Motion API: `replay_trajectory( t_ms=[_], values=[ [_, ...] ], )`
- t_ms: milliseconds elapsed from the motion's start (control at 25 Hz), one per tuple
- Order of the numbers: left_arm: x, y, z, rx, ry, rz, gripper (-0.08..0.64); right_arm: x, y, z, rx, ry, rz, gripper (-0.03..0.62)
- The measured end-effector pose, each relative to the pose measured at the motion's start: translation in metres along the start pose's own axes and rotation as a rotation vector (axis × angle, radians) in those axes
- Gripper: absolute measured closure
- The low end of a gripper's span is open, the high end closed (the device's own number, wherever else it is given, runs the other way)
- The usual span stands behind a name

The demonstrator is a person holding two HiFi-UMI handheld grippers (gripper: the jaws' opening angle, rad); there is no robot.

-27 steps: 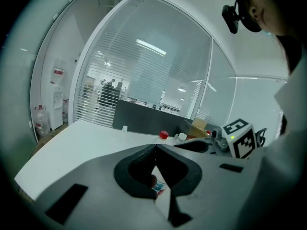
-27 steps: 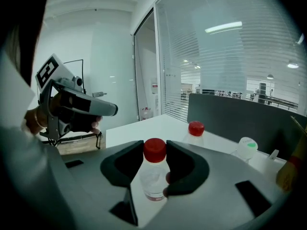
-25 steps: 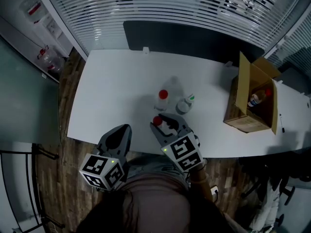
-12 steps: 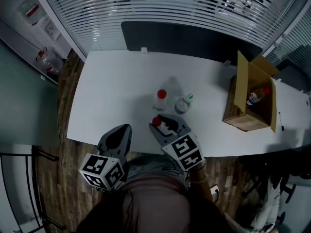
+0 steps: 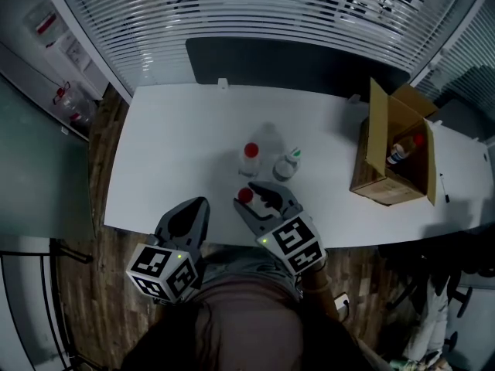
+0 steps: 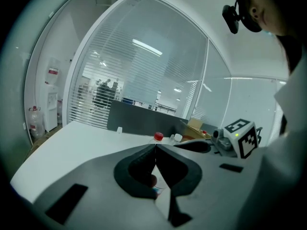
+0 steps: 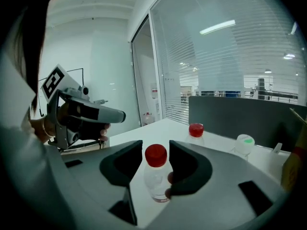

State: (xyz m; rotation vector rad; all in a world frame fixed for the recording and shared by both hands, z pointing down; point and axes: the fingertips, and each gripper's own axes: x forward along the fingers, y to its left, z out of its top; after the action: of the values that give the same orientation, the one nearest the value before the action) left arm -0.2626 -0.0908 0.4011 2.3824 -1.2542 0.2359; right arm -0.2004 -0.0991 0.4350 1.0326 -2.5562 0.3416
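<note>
Jaws of the right gripper [image 7: 156, 143] press on both sides of a clear bottle [image 7: 155, 176] with a red cap, which stands upright between them. In the head view this bottle [image 5: 245, 195] is over the near edge of the white table [image 5: 170, 145]; whether its base rests on the surface cannot be told.

Left gripper [image 6: 155, 148] has its jaw tips pressed together with nothing between them. It hangs off the table's near edge, at 8 o'clock from the right gripper.

Obstructions: a second bottle [image 5: 250, 150] with a red cap stands near, at 12 o'clock from the held one, and a green-capped bottle [image 5: 291, 154] stands at 1 o'clock, just beside the second.

Surroundings: an open cardboard box [image 5: 375, 161] sits at 2 o'clock, well apart, with another bottle inside. A dark panel [image 5: 294, 64] runs along the table's far edge.
</note>
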Motion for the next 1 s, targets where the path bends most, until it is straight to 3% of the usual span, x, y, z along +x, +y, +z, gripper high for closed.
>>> replay_trajectory(
  t_ms=[640,1000],
  values=[
    [0.013,-0.02,0.01,0.02,-0.016,-0.058,0.551,-0.04,-0.013,0.031,0.014,-0.135,-0.086,0.432],
    [0.021,-0.03,0.015,0.029,-0.023,-0.088,0.552,-0.069,-0.035,0.033,0.043,-0.181,-0.201,0.531]
  ],
)
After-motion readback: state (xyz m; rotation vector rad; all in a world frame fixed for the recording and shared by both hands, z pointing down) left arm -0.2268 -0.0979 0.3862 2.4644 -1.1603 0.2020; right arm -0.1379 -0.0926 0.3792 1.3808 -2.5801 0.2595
